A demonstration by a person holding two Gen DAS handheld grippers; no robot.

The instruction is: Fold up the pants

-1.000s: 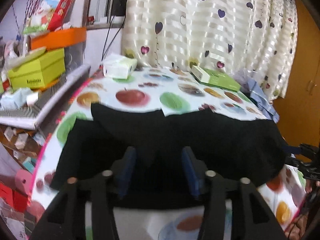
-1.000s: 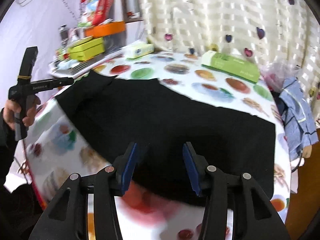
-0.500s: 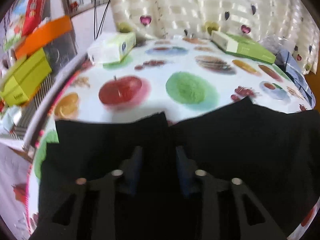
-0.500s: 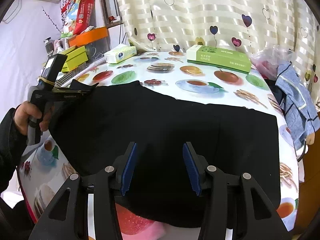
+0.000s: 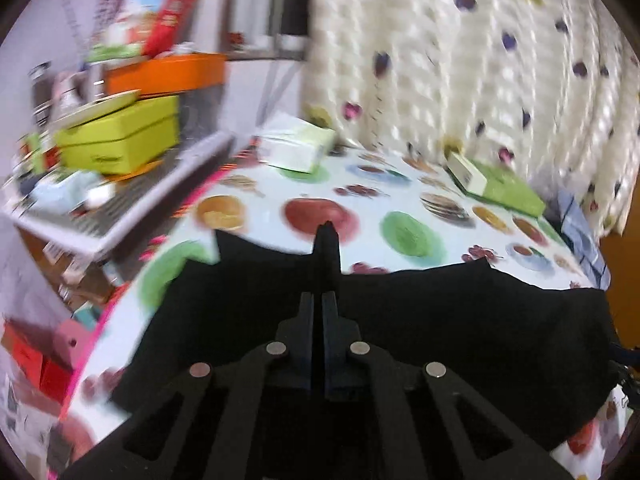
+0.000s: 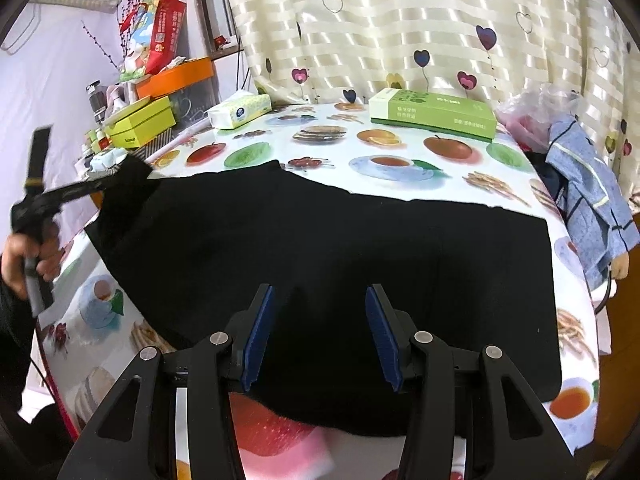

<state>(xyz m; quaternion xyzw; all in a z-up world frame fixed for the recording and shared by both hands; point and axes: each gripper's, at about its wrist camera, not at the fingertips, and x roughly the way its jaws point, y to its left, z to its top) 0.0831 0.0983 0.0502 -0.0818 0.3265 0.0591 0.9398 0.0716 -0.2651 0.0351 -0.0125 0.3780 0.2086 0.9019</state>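
Black pants (image 6: pixel 360 248) lie spread across the fruit-print tablecloth (image 6: pixel 400 164). My left gripper (image 5: pixel 322 300) is shut on an edge of the pants (image 5: pixel 460 312), and a pinch of black cloth sticks up past its jaws. In the right wrist view that left gripper (image 6: pixel 100 180), held by a hand (image 6: pixel 24 256), lifts the pants' far left corner off the table. My right gripper (image 6: pixel 319 294) hovers open over the near edge of the pants, its blue pads wide apart and nothing pressed between them.
A green box (image 6: pixel 432 114) and a tissue pack (image 6: pixel 240 110) sit at the back of the table by the curtain. A blue striped garment (image 6: pixel 588 184) hangs at the right edge. Stacked boxes (image 6: pixel 140 122) crowd a shelf to the left.
The left gripper's jaws have closed on the pants' edge and drawn back with it, raising that corner. The right gripper stays open over the near edge.
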